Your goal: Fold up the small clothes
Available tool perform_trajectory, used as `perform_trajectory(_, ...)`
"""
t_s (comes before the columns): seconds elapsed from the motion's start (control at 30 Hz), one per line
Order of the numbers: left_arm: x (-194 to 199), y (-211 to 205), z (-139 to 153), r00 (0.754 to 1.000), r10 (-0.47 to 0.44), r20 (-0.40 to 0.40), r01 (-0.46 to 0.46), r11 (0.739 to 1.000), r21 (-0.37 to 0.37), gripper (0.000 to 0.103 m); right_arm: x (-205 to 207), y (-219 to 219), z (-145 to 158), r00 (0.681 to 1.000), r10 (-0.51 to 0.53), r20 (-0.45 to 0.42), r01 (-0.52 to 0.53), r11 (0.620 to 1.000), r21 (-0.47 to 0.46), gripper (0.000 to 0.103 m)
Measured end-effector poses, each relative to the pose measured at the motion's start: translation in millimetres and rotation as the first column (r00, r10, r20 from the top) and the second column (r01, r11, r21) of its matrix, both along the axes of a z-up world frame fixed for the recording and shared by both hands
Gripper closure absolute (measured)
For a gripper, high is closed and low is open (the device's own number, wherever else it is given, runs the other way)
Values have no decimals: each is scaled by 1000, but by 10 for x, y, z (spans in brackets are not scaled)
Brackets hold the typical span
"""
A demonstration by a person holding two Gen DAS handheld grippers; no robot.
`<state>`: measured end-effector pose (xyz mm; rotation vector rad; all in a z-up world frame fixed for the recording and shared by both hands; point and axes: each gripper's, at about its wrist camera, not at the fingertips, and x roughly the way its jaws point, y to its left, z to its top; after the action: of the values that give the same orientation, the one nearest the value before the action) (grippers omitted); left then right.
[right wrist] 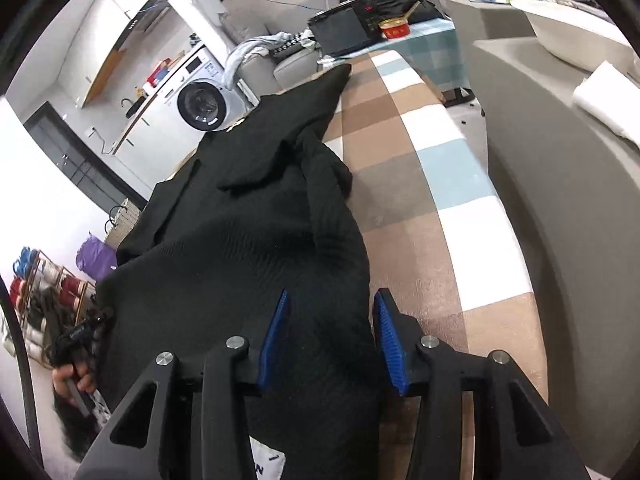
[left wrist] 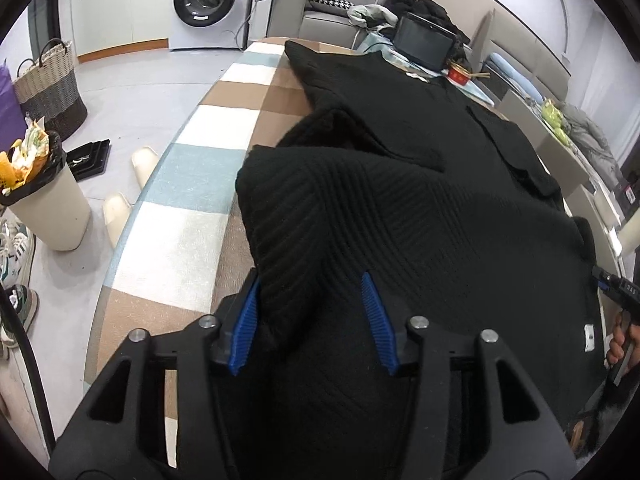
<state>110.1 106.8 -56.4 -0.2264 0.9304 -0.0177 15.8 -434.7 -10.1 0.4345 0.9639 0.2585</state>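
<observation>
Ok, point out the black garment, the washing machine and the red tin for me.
black garment (left wrist: 400, 208): left wrist view, on its ribbed knit middle.
washing machine (left wrist: 204, 0): left wrist view, on the round door glass.
red tin (right wrist: 395, 30): right wrist view, on its red side wall.

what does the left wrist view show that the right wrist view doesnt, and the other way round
Only the left wrist view shows the overfilled bin, the woven basket and sneakers on the floor. Only the right wrist view shows the rack of thread cones and the white label at the garment's near edge. Both show the black knit garment on the checked table cover, fabric between each gripper's open blue fingers (left gripper, right gripper), the washing machine and the red tin.
</observation>
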Motion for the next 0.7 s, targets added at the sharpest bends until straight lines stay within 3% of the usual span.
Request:
perform_trajectory(0.03,-23,-5,-2,1000,-1,1,1,1000,4,73,-20,7,2,1000,12,4,-12,1000,-10,60)
perform_trajectory(0.07,-42,-4,-6,1000,0,0,0,1000,6,83,-36,26,1,1000,23,6,-23,999,-36,73)
perform_trajectory(0.13,-100,19,7,1000,7,2,-7,1000,11,94,-30,61,-17,999,37,-7,-38,997,-64,97)
perform_trajectory(0.27,-255,95,190,998,3,68,-1,1000,-31,95,-90,-25,125,999,23,50,-25,999,29,98)
perform_trajectory(0.37,-328,194,371,990,-10,143,26,994,-110,95,-107,-169,257,995,-30,92,14,986,168,98)
perform_trajectory(0.53,-196,394,510,979,19,202,27,974,-223,95,-29,-367,332,979,-140,147,72,917,391,98)
perform_trajectory(0.7,113,559,457,977,81,197,-27,964,-265,95,141,-349,384,962,-202,185,122,921,370,98)
